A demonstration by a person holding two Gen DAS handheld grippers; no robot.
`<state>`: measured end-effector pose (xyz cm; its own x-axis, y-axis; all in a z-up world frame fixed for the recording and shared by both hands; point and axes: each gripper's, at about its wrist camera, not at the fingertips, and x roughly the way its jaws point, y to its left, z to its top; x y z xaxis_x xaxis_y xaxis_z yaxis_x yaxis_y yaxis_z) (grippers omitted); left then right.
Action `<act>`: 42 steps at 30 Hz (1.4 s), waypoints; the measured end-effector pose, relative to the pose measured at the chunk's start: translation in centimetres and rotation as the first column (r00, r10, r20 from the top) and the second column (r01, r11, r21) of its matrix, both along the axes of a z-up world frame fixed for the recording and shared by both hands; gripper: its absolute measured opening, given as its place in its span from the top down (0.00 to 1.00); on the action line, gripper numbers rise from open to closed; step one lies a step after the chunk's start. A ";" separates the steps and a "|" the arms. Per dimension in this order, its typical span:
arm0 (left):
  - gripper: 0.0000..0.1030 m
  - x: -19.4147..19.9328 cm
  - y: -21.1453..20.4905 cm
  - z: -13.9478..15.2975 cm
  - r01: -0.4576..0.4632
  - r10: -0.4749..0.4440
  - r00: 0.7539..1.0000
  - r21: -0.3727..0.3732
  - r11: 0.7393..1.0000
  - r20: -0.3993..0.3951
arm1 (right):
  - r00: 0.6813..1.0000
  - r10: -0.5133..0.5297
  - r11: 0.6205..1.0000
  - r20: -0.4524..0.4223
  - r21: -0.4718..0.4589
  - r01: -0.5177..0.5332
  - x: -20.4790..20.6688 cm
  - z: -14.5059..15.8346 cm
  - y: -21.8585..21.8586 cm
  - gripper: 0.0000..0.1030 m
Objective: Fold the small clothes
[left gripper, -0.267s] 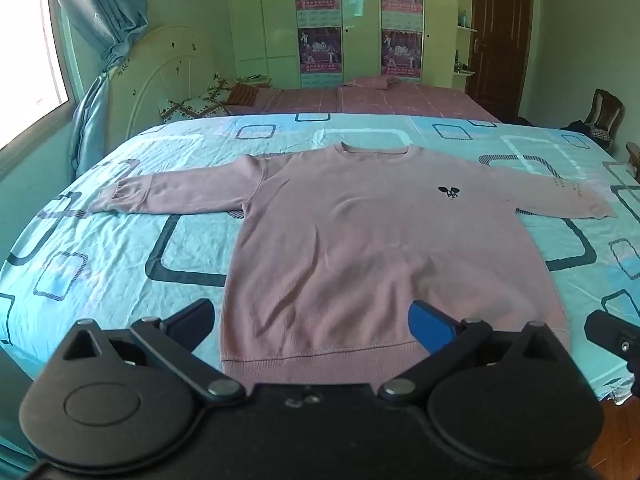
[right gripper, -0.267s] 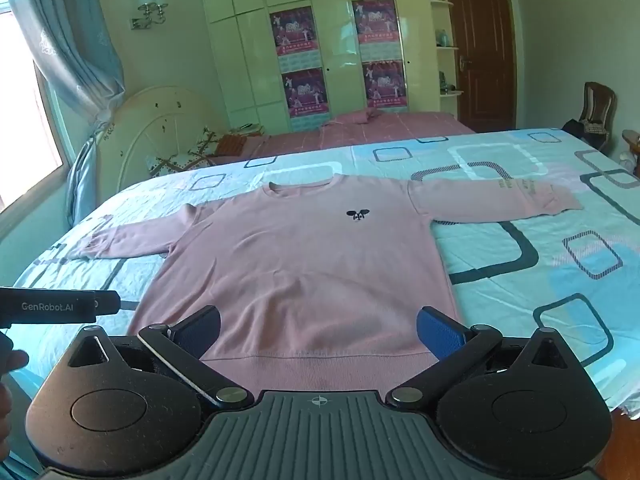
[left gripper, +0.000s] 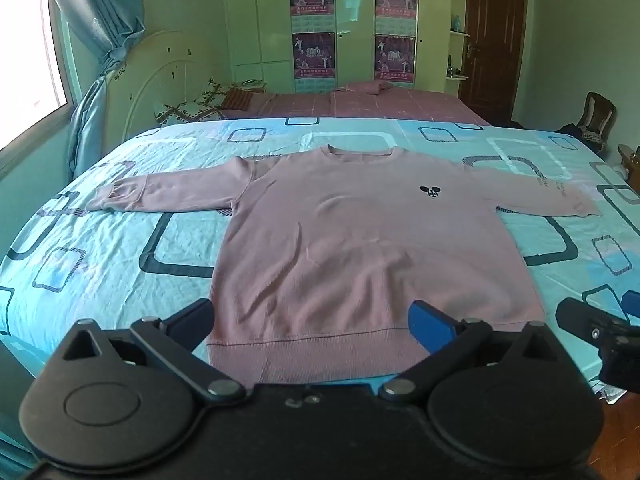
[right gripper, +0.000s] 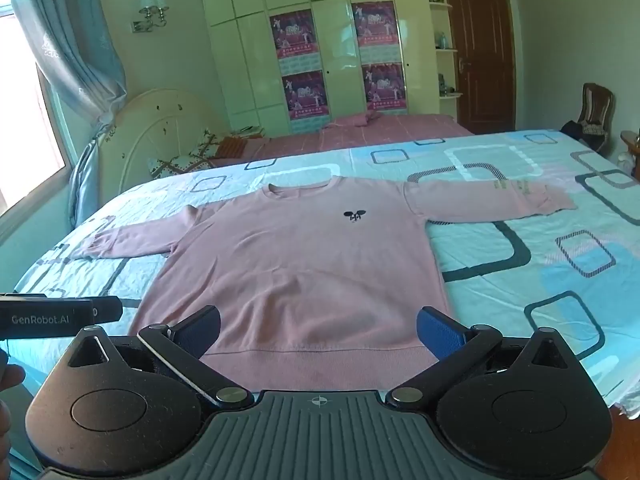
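Left wrist view: the left gripper (left gripper: 312, 320) hangs wide and empty just short of the pink sweatshirt (left gripper: 360, 240), spread flat on the bed (left gripper: 120, 264) ahead. The right gripper (right gripper: 320, 332) is likewise wide, holding nothing. Folding seems not yet begun; next probably calls for pinching a sleeve or the hem.

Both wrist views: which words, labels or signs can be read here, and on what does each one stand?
"GenRobot.AI": on the left gripper, seen from the right wrist.
Print on the sweater sleeve: too small to read.
Posters on the wardrobe: text too blurred to read.
Chest logo: a picture, no letters.
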<state>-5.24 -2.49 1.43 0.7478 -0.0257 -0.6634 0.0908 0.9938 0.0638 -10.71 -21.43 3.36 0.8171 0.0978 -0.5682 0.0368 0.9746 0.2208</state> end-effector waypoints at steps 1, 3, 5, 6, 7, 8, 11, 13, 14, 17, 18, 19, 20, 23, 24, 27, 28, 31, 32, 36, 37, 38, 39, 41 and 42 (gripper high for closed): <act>0.01 -0.3 -0.1 0.0 0.002 -0.002 1.000 -0.001 1.000 0.001 | 1.000 0.001 1.000 0.004 -0.008 -0.001 -0.2 0.1 0.2 0.00; 0.01 -0.9 -0.4 0.1 0.010 -0.010 1.000 0.003 1.000 0.004 | 1.000 0.004 1.000 0.013 -0.017 -0.004 -0.3 0.4 0.7 0.00; 0.01 -1.3 -0.6 0.1 0.016 -0.016 1.000 0.003 1.000 0.006 | 1.000 0.003 1.000 0.023 -0.025 -0.002 -0.7 0.8 1.3 0.00; 0.01 -1.4 -0.6 0.2 0.016 -0.017 1.000 0.003 1.000 0.007 | 1.000 0.002 1.000 0.028 -0.025 -0.001 -0.8 0.9 1.6 0.00; 0.01 -1.5 -0.5 0.2 0.014 -0.014 1.000 0.002 1.000 0.007 | 1.000 0.000 1.000 0.032 -0.023 0.001 -0.9 1.0 2.0 0.00; 0.01 -1.3 -0.9 0.2 0.008 -0.008 1.000 0.003 1.000 0.006 | 0.999 0.001 1.000 0.033 -0.008 -0.001 -0.9 0.7 0.8 0.00; 0.01 -1.4 -0.7 0.4 -0.004 0.004 1.000 -0.007 1.000 0.007 | 0.999 0.002 1.000 0.037 -0.005 -0.002 -0.9 0.6 0.2 0.00; 0.01 -1.5 -0.6 0.5 -0.011 0.011 1.000 -0.012 1.000 0.006 | 0.999 0.004 1.000 0.041 -0.009 -0.003 -1.0 0.7 -0.1 0.00; 0.01 -1.6 -0.6 0.5 -0.011 0.011 1.000 -0.014 1.000 0.004 | 0.999 0.004 1.000 0.043 -0.012 -0.003 -1.1 0.7 0.0 0.00; 0.01 -1.9 -0.4 0.5 -0.017 0.017 1.000 -0.022 1.000 -0.004 | 0.999 0.005 1.000 0.044 -0.015 -0.004 -1.2 0.8 0.0 0.00; 0.01 -2.0 -0.4 0.5 -0.017 0.017 1.000 -0.024 1.000 -0.005 | 0.999 0.004 1.000 0.043 -0.016 -0.004 -1.2 0.8 0.0 0.00; 0.01 -1.0 -0.4 0.6 -0.020 0.020 1.000 -0.023 1.000 -0.009 | 0.999 0.003 1.000 0.042 -0.016 -0.002 -1.2 0.8 0.0 0.00; 0.01 -0.8 -0.4 0.5 -0.019 0.019 1.000 -0.024 1.000 -0.010 | 0.999 0.003 1.000 0.042 -0.017 -0.002 -1.2 0.8 0.0 0.00; 0.01 -0.8 -0.3 0.6 -0.016 0.016 1.000 -0.029 0.999 -0.012 | 0.999 0.002 1.000 0.041 -0.016 -0.002 -1.1 0.8 -0.1 0.00; 0.01 -0.8 -0.2 0.6 -0.015 0.015 1.000 -0.031 0.999 -0.013 | 0.999 0.002 1.000 0.042 -0.017 -0.001 -1.1 0.8 -0.1 0.00; 0.01 -0.7 -0.4 0.5 -0.016 0.016 1.000 -0.030 0.999 -0.015 | 0.999 0.000 1.000 0.043 -0.016 0.001 -1.1 0.7 -0.2 0.00; 0.01 -0.7 -0.4 0.5 -0.016 0.016 1.000 -0.031 0.999 -0.015 | 0.999 -0.001 1.000 0.043 -0.016 0.001 -1.1 0.7 -0.2 0.00; 0.01 -0.7 -0.5 0.5 -0.016 0.016 1.000 -0.029 0.999 -0.014 | 0.999 -0.003 1.000 0.045 -0.016 0.004 -1.2 0.7 -0.3 0.00; 0.01 -0.7 -0.5 0.5 -0.015 0.015 1.000 -0.027 1.000 -0.012 | 0.999 -0.004 1.000 0.045 -0.016 0.004 -1.2 0.7 -0.3 0.00; 0.01 -0.6 -0.6 0.4 -0.015 0.015 1.000 -0.027 1.000 -0.011 | 0.999 -0.005 1.000 0.046 -0.015 0.005 -1.1 0.8 -0.4 0.00; 0.01 -0.6 -0.6 0.4 -0.014 0.013 1.000 -0.028 1.000 -0.011 | 0.999 -0.004 1.000 0.046 -0.016 0.005 -1.1 0.7 -0.4 0.00; 0.01 -0.6 -0.6 0.4 -0.013 0.013 1.000 -0.028 1.000 -0.011 | 0.999 -0.005 1.000 0.047 -0.018 0.006 -1.1 0.7 -0.4 0.00; 0.01 -0.6 -0.6 0.3 -0.015 0.015 1.000 -0.026 1.000 -0.011 | 0.999 -0.004 1.000 0.047 -0.018 0.005 -1.1 0.8 -0.4 0.00; 0.01 -0.6 -0.6 0.4 -0.016 0.016 1.000 -0.027 1.000 -0.009 | 0.999 -0.004 1.000 0.047 -0.017 0.005 -1.1 0.7 -0.5 0.00; 0.01 -0.6 -0.6 0.4 -0.016 0.016 1.000 -0.027 0.999 -0.009 | 0.999 -0.005 1.000 0.047 -0.017 0.006 -1.1 0.7 -0.5 0.00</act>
